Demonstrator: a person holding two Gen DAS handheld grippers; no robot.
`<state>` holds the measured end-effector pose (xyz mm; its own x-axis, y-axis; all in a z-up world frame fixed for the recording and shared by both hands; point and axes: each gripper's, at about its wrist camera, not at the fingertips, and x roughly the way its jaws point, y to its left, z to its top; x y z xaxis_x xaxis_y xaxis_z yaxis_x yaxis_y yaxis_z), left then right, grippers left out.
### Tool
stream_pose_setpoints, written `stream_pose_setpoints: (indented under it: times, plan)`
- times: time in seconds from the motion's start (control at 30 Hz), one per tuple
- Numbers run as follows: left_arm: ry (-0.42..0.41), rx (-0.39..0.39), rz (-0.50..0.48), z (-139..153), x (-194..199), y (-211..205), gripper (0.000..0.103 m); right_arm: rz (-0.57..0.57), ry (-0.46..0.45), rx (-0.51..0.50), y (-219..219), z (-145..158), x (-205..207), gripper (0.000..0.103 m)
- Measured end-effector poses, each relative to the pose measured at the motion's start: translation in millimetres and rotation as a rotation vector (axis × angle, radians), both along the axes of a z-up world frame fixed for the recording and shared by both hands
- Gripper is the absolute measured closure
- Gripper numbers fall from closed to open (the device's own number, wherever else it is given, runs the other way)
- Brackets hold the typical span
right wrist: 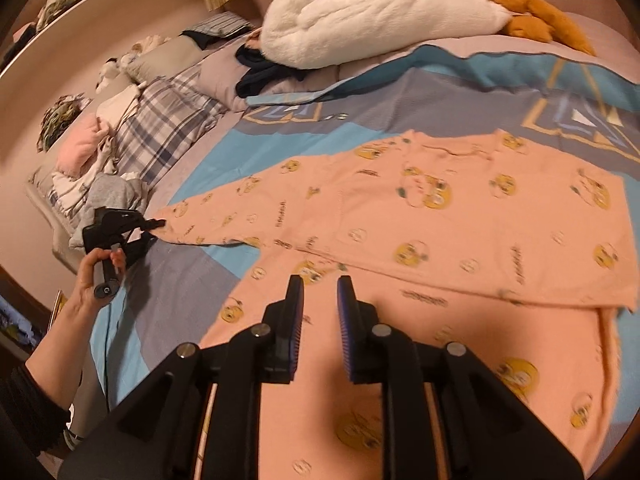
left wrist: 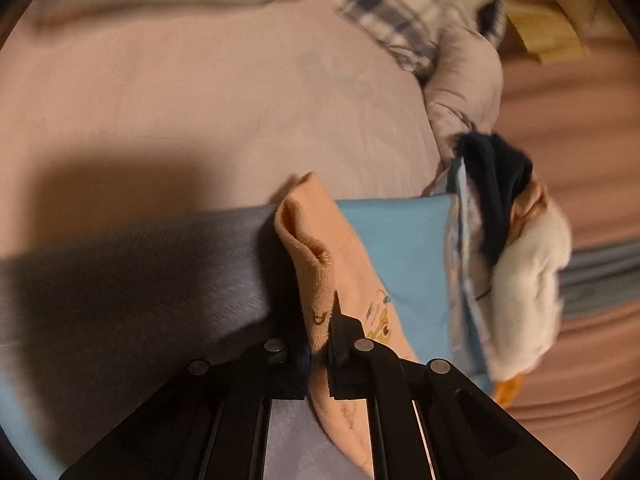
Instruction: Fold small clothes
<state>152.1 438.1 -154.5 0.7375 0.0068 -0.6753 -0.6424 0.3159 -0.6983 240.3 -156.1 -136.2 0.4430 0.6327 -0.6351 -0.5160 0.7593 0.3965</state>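
A peach pyjama top [right wrist: 460, 216] with yellow cartoon prints lies spread on the blue and grey bedspread [right wrist: 192, 288]. Its long sleeve [right wrist: 224, 216] stretches left. My left gripper [left wrist: 319, 344] is shut on the sleeve cuff [left wrist: 320, 264], which stands up between the fingers; the same gripper shows in the right wrist view [right wrist: 158, 224] at the sleeve end. My right gripper [right wrist: 320, 300] is open and empty, hovering just above the near part of the top.
A white plush goose [right wrist: 380, 12] with orange feet lies at the far side, a dark garment [right wrist: 260, 68] beside it. Plaid bedding [right wrist: 160, 128] and piled clothes [right wrist: 92, 172] sit at the left. A wall edge runs along the left.
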Motion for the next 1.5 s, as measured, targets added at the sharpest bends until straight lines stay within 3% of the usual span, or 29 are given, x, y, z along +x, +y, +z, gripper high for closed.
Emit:
stream_pose_setpoints:
  times: [0.07, 0.17, 0.33, 0.47, 0.63, 0.73, 0.83, 0.97, 1.03, 1.1, 1.13, 1.3, 1.5]
  plan:
    - [-0.011, 0.129, -0.069, 28.4, 7.7, -20.1, 0.1, -0.028, 0.001, 0.001, -13.9, -0.5, -2.6, 0.083]
    - [-0.061, 0.252, -0.191, 73.8, 22.7, -59.7, 0.1, -0.08, 0.012, 0.013, -35.4, -1.6, -3.4, 0.082]
    - [-0.17, 0.366, -0.411, 140.8, 50.0, -152.1, 0.1, -0.166, 0.031, 0.066, -71.5, -1.3, -4.3, 0.082]
    - [-0.226, 0.425, -0.629, 172.2, 80.7, -258.4, 0.1, -0.241, 0.046, 0.132, -103.7, -0.1, -5.9, 0.081]
    - [-0.204, 0.456, -0.853, 160.1, 108.9, -378.5, 0.1, -0.335, 0.061, 0.179, -143.6, -1.4, -8.1, 0.081]
    - [-0.161, 0.459, -0.973, 131.0, 121.8, -451.0, 0.1, -0.387, 0.072, 0.198, -167.4, -6.5, -10.6, 0.081]
    - [-0.056, 0.495, -1.051, 94.4, 138.6, -496.7, 0.099, -0.439, 0.094, 0.203, -189.1, -14.3, -10.8, 0.069]
    - [0.103, 0.533, -1.2, 47.7, 144.1, -543.6, 0.078, -0.48, 0.123, 0.242, -208.5, -23.3, -13.3, 0.065]
    - [0.092, 0.545, -1.232, 47.2, 138.7, -548.5, 0.063, -0.486, 0.128, 0.256, -212.8, -25.5, -15.1, 0.062]
    - [0.038, 0.542, -1.26, 55.9, 129.7, -547.9, 0.034, -0.485, 0.138, 0.268, -211.7, -27.0, -14.1, 0.06]
    - [0.01, 0.543, -1.259, 62.6, 124.5, -543.4, 0.031, -0.483, 0.141, 0.273, -210.1, -26.9, -13.5, 0.06]
    - [-0.033, 0.568, -1.168, 79.8, 99.8, -490.4, 0.029, -0.424, 0.187, 0.32, -186.9, -32.6, -0.7, 0.059]
    - [0.06, 0.595, -1.012, 62.5, 63.4, -405.9, 0.029, -0.42, 0.271, 0.312, -160.5, -47.2, 22.4, 0.059]
